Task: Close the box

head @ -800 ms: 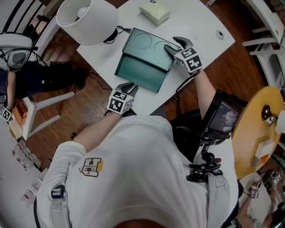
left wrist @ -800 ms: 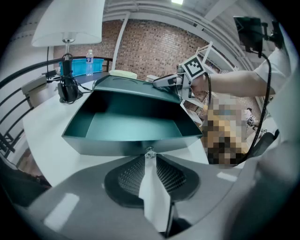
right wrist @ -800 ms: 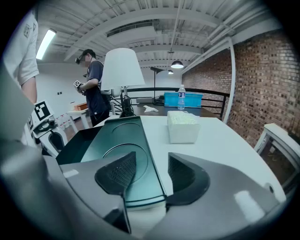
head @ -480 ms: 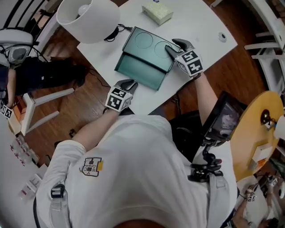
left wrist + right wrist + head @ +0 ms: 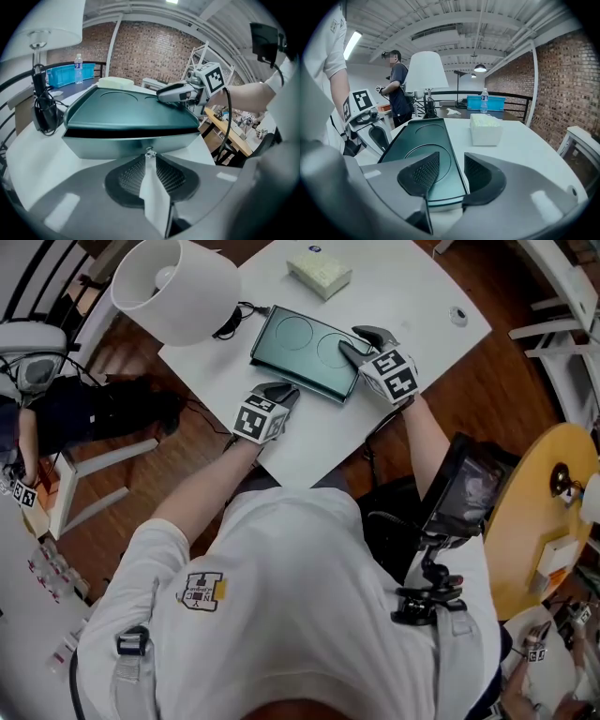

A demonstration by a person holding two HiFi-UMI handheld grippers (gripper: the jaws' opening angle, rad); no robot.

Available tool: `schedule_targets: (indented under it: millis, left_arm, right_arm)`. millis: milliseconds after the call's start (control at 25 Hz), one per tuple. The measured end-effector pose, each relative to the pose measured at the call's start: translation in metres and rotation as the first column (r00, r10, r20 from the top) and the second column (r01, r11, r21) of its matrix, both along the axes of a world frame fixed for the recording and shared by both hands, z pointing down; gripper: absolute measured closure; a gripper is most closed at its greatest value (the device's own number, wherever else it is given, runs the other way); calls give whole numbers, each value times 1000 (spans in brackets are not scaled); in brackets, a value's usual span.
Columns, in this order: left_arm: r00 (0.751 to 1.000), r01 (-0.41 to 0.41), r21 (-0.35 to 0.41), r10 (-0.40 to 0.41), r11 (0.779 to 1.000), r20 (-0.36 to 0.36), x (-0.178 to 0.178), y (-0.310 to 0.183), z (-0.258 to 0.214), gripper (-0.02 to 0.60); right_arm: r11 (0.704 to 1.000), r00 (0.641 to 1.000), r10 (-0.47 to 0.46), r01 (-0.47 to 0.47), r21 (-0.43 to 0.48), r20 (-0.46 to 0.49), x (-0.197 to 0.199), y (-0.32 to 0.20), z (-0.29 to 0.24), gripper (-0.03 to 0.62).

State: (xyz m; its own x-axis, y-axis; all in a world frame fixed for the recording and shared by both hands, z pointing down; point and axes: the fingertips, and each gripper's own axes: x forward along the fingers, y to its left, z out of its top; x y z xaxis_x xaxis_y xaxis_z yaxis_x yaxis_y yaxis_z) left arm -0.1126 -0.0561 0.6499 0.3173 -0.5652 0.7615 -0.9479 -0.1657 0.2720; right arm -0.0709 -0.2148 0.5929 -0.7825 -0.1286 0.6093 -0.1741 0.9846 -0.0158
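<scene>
A dark teal box (image 5: 305, 351) lies on the white table (image 5: 403, 282). Its lid with two round embossed rings is down, with a thin dark gap left above the base (image 5: 131, 143). My left gripper (image 5: 279, 391) is shut, its tip (image 5: 149, 153) right at the box's front wall. My right gripper (image 5: 356, 337) rests on the lid's right end and also shows in the left gripper view (image 5: 176, 93). It stands open (image 5: 452, 164), and the lid's right edge (image 5: 457, 183) runs under the gap between its fingers.
A white lamp (image 5: 173, 287) with a black cable stands left of the box. A pale foam block (image 5: 319, 268) lies beyond it, and a small round object (image 5: 457, 315) is at the table's right. A person (image 5: 396, 86) stands behind the lamp. A round yellow table (image 5: 539, 512) is to my right.
The raised lid has come down onto the base, so the box reads as one flat slab. My left gripper moved forward to the box front. The right gripper stayed on the lid.
</scene>
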Motion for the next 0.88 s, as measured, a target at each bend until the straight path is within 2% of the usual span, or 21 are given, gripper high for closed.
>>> schedule_targets:
  millis: [200, 400, 480, 600, 680, 760, 800, 880]
  left_arm:
    - [999, -34, -22, 34, 999, -1, 0, -19, -1, 510]
    - [998, -50, 8, 51, 999, -34, 4, -16, -2, 509]
    - [995, -66, 19, 67, 998, -67, 7, -4, -1, 488]
    - [989, -85, 68, 93, 994, -113, 4, 24, -3, 488]
    - [985, -117, 121, 131, 986, -110, -5, 45, -4, 495]
    - [979, -177, 166, 192, 970, -75, -18, 60, -2, 582]
    - [974, -208, 183, 221, 961, -56, -25, 65, -1, 583]
    - [961, -260, 210, 273, 943, -34, -36, 65, 0, 583]
  right_arm:
    - [1000, 1000, -7, 7, 11, 22, -1, 0, -1, 431]
    - [1000, 1000, 16, -16, 9, 24, -1, -1, 0, 426]
    - [998, 997, 66, -66, 5, 45, 5, -3, -2, 407]
    - [981, 975, 194, -195, -3, 113, 31, 5, -19, 407]
    - [954, 942, 300, -297, -41, 151, 61, 27, -30, 455]
    - [928, 914, 371, -359, -100, 163, 87, 68, -31, 531]
    - [922, 911, 381, -363, -131, 157, 94, 95, -28, 573]
    - [925, 925, 357, -331, -184, 127, 95, 153, -16, 594]
